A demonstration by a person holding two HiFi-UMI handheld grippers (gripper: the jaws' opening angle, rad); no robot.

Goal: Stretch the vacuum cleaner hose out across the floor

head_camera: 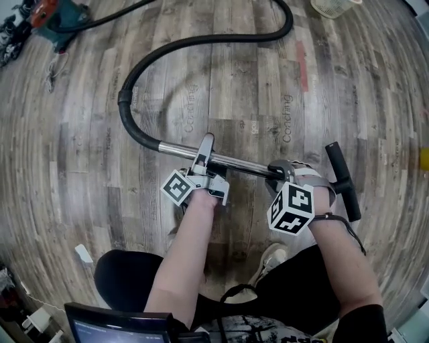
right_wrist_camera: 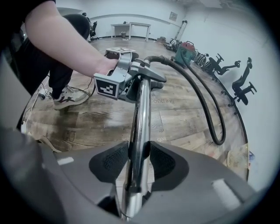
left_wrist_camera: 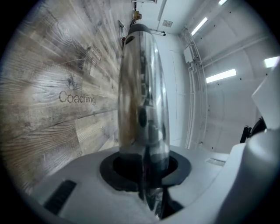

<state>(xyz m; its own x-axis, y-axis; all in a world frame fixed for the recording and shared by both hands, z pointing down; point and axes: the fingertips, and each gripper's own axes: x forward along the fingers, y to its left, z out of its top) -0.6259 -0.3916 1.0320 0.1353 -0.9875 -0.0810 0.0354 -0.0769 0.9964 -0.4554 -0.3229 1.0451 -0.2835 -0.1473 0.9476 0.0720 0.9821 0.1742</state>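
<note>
A chrome wand tube (head_camera: pixel 234 161) hangs level above the wooden floor, held by both grippers. My left gripper (head_camera: pixel 204 155) is shut on it near its hose end; in the left gripper view the tube (left_wrist_camera: pixel 142 100) fills the space between the jaws (left_wrist_camera: pixel 146 168). My right gripper (head_camera: pixel 281 175) is shut on the same tube close to the black floor nozzle (head_camera: pixel 343 181); its dark pads (right_wrist_camera: pixel 113 162) press the tube (right_wrist_camera: pixel 142 113) from both sides. The black hose (head_camera: pixel 201 40) curves from the tube's left end up to the teal vacuum cleaner (head_camera: pixel 57 17).
A pale basket (head_camera: pixel 332 7) stands at the top right. A white scrap (head_camera: pixel 84 253) lies on the floor near the person's legs and shoe (head_camera: pixel 271 258). Office chairs (right_wrist_camera: pixel 245 85) and a table (right_wrist_camera: pixel 131 28) line the room's walls.
</note>
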